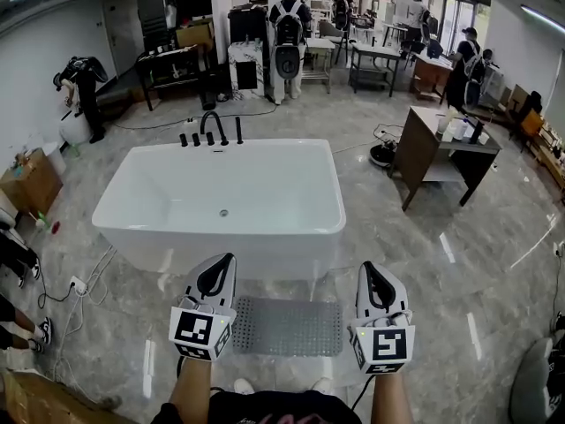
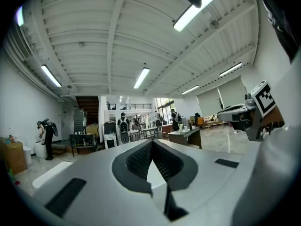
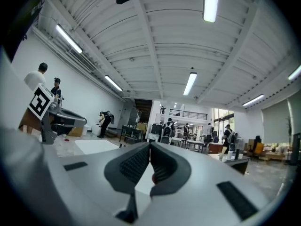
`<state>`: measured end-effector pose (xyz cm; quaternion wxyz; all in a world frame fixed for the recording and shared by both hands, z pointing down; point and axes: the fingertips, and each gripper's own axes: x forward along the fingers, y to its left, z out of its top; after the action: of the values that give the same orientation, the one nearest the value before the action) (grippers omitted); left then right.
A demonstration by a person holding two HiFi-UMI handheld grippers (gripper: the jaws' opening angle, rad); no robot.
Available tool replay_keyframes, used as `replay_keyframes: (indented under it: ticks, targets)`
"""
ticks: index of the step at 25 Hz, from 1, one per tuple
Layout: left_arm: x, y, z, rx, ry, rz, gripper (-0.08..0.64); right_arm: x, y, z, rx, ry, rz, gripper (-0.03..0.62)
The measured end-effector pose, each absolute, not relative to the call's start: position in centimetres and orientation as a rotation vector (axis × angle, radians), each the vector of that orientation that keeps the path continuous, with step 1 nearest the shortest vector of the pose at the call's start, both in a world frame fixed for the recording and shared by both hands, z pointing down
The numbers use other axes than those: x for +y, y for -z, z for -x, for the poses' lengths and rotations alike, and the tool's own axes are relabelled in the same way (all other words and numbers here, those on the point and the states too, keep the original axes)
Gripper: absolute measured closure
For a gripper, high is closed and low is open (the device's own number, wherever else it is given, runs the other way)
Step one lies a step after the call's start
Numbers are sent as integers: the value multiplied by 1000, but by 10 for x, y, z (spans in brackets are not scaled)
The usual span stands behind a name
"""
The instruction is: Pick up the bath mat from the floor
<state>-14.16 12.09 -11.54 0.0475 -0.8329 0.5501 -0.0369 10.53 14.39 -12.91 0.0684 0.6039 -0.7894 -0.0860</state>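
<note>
the bath mat (image 1: 287, 325) is laid flat on the glossy marbled floor (image 1: 459, 272), just in front of the near wall of the smooth white bathtub (image 1: 221, 247). it is seen as a grey rectangle with rounded corners and a fine dotted texture. its long axis runs left to right, parallel to the tub's side. the left gripper (image 1: 221, 272) and right gripper (image 1: 374, 283) are seen at either short end of it, pointed forward towards the tub. both pairs of ribbed black jaws are pressed together, with nothing held between them.
</note>
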Motion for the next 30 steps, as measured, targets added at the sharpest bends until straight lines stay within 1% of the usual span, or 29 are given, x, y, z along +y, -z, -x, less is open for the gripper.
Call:
replay_keyframes:
  ticks: [5,14,18,24,30]
  targets:
    - [123,113,125,1689,158,2532,552,146,125,-127,-2386,269,-1815,571]
    - [137,114,90,1734,274,2458,552,141,117,-179,-2490,173,-1816,571]
    - [144,104,85,1771,341,2433,552,134,105,-189,-2514,130,-1787,571]
    - [134,94,99,1809,356,2423,552,118,94,-177,-2524,104,-1747,571]
    - [96,72,130,1789,319,2484,552,91,85,-140,-2469,116,-1718,571]
